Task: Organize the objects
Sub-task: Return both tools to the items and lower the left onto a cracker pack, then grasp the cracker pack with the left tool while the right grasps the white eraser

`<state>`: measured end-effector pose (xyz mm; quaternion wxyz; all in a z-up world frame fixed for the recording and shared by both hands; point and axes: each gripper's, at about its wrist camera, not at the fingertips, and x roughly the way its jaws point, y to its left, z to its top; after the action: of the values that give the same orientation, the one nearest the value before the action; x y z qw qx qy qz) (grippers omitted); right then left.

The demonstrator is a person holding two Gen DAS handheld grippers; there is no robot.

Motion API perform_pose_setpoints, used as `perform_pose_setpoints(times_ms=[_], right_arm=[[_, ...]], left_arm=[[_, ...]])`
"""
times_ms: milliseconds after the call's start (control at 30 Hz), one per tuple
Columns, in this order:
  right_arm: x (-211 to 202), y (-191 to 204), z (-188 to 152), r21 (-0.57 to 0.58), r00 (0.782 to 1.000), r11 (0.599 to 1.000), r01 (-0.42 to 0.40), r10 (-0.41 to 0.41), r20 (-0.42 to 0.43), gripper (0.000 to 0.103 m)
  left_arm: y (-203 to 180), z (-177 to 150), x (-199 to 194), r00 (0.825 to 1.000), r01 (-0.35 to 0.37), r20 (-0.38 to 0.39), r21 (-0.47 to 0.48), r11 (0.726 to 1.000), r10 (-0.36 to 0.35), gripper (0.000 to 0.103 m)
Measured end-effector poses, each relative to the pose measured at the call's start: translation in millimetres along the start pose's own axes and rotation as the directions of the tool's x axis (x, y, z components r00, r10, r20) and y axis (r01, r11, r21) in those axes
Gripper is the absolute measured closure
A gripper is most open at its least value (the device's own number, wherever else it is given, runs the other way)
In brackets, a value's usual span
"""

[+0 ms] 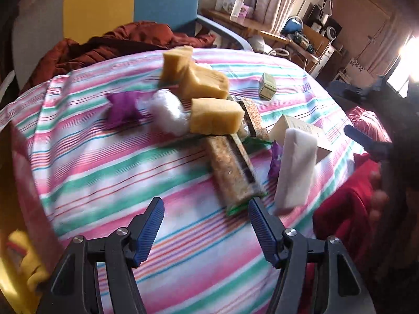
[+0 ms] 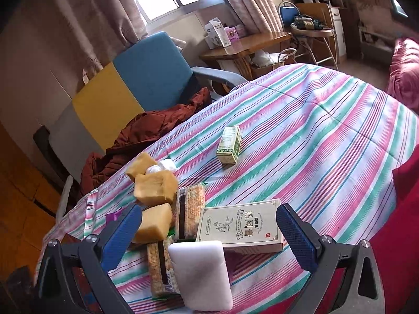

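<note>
left tool (image 1: 206,207): fingers spread, nothing between the blue pads, hanging over bare striped cloth just short of the clutter.
right tool (image 2: 208,223): also spread and empty — the white rectangular foam block (image 2: 201,274) sits low between its fingers in my view, pads not touching it.
surface: pink, green and white striped bedsheet (image 1: 104,162). It looks like a bed, not a desk, so I expect soft give under anything I press.
pile: three tan sponge blocks (image 1: 216,115) bunched mid-sheet, with a white fluffy wad (image 1: 169,111) and a crumpled purple wrapper (image 1: 123,107) just beside them.
snacks: two long clear-wrapped grain bars (image 1: 233,170) lie end to end; the nearer one is closest to my left tool.
boxes: flat cream cardboard box with green print (image 2: 239,226) right behind the foam block; small green-and-cream carton (image 2: 230,145) stands well apart, alone.
my read: sorting has barely begun — everything loose.
plan, right: take the foam block across its narrow faces and squeeze gently, since it should compress.
plan, left: straddle the near bar across its width, wrapper likely slippery.
risk: foam leans on the box edge; nudging it may shift the box.
</note>
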<state>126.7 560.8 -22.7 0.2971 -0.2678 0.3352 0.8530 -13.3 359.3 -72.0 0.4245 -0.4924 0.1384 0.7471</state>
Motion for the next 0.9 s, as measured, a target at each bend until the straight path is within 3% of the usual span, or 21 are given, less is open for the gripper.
perform_pose_setpoints(times_ms=[267,433,567,700,900], right_arm=[[0,-15,1,0.084,0.998,0.995,-0.055,0.056,-0.007,0.000],[5,-19,1,0.107,0.997,0.992,-0.070,0.073,-0.026,0.000],[9,-20,1,0.112,0.996,0.991,-0.071,0.076,-0.043,0.000],[11,-21,1,0.118,0.996,0.991,-0.064,0.070,-0.051,0.000],[16,-25,0,0.141,0.996,0.989,-0.042,0.053,-0.074,0.000]], left_arm=[[-25,33,49,0.998,-0.012,-0.056,0.016,1.000,0.013,0.035],[-33,44,78,0.994,-0.064,-0.083,0.048,0.997,0.068,0.035],[-34,36,79,0.996,-0.074,-0.034,0.110,0.991,0.078,0.036],[-21,22,67,0.997,-0.083,0.006,0.122,0.989,0.083,0.058],[-8,3,52,0.998,-0.059,0.014,0.131,0.990,0.058,0.060]])
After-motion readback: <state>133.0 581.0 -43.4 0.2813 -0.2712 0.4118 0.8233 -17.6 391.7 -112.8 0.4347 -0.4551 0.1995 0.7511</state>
